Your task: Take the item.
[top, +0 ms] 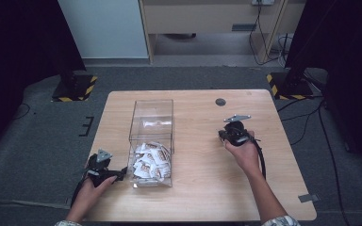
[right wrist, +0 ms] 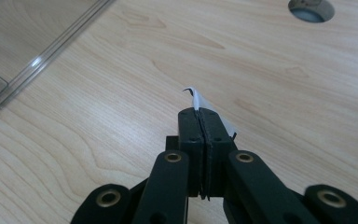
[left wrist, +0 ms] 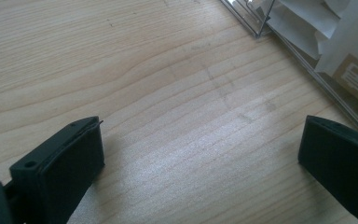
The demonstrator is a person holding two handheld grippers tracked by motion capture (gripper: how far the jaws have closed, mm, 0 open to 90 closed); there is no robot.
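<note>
Sachet (right wrist: pixel 199 100) pinched in right gripper (right wrist: pixel 201 114), jaws clamped, over bare table (right wrist: pixel 121 93) | left gripper (left wrist: pixel 200 149) jaws wide, empty, beside clear box (top: pixel 151 123) of sachets

Both grippers are black. The left gripper (top: pixel 102 170) carries a grey three-cornered plate (top: pixel 104 155) on top, and so does the right gripper (top: pixel 234 133), whose plate (top: pixel 237 118) sits at its far end. A black cable (top: pixel 262 160) trails from the right gripper along the forearm. In the right gripper view, brass-coloured rivets (right wrist: pixel 173 157) mark the black jaw links. A pale patterned sleeve (top: pixel 279 221) shows at the near edge.
</note>
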